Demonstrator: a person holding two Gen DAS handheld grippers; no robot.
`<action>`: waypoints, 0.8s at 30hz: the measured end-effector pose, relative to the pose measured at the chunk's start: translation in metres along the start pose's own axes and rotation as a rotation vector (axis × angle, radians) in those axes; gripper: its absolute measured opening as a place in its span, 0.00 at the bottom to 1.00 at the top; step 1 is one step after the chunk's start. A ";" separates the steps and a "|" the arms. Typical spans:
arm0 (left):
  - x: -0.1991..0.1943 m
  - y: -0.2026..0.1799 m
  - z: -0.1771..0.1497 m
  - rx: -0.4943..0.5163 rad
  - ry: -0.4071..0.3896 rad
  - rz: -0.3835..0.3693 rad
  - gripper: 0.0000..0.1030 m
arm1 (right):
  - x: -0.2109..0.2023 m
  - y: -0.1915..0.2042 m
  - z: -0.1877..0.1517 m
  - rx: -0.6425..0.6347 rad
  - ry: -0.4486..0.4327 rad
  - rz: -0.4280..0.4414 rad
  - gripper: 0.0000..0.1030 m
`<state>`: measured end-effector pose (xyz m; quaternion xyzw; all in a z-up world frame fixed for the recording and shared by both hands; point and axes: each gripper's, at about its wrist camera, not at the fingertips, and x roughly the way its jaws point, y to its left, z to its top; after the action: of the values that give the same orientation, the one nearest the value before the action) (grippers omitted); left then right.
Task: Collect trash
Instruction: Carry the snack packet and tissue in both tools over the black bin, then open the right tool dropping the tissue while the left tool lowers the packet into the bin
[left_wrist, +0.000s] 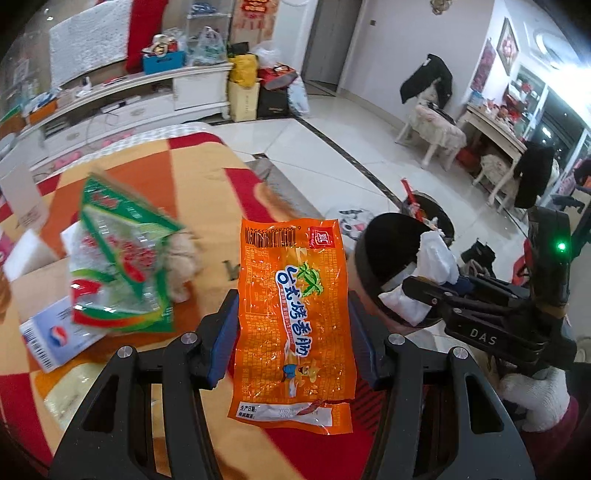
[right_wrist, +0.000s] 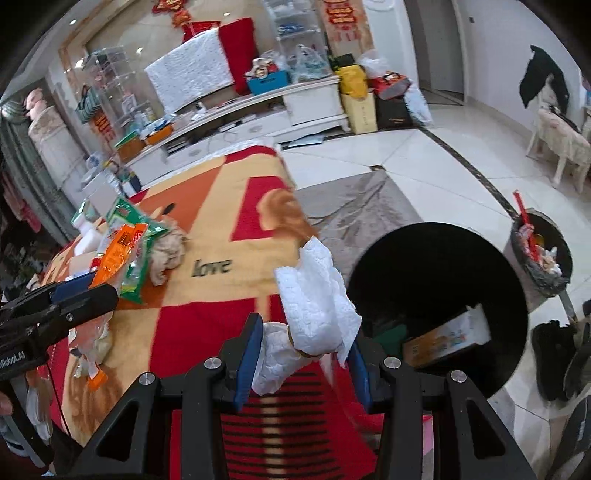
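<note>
Trash collection partly done: both grippers loaded beside the bin.
Left gripper (left_wrist: 291, 332) clamps an orange wrapper (left_wrist: 293, 314); right gripper (right_wrist: 303, 354) clamps crumpled tissue (right_wrist: 314, 306) near the black bin (right_wrist: 436, 291), which already holds a box. Green wrapper (left_wrist: 118, 254) remains on the blanket (right_wrist: 221, 229).
</note>
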<state>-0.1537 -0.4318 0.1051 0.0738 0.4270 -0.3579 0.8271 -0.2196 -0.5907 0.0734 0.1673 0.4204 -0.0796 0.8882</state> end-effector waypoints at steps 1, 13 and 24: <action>0.003 -0.004 0.002 0.003 0.003 -0.009 0.52 | 0.000 -0.005 0.000 0.007 0.001 -0.008 0.41; 0.036 -0.047 0.017 0.023 0.034 -0.070 0.52 | 0.006 -0.061 -0.004 0.080 0.013 -0.074 0.41; 0.061 -0.068 0.034 -0.002 0.036 -0.124 0.52 | 0.013 -0.087 -0.001 0.110 0.014 -0.102 0.41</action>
<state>-0.1524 -0.5283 0.0924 0.0530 0.4458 -0.4066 0.7957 -0.2368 -0.6714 0.0422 0.1947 0.4294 -0.1466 0.8696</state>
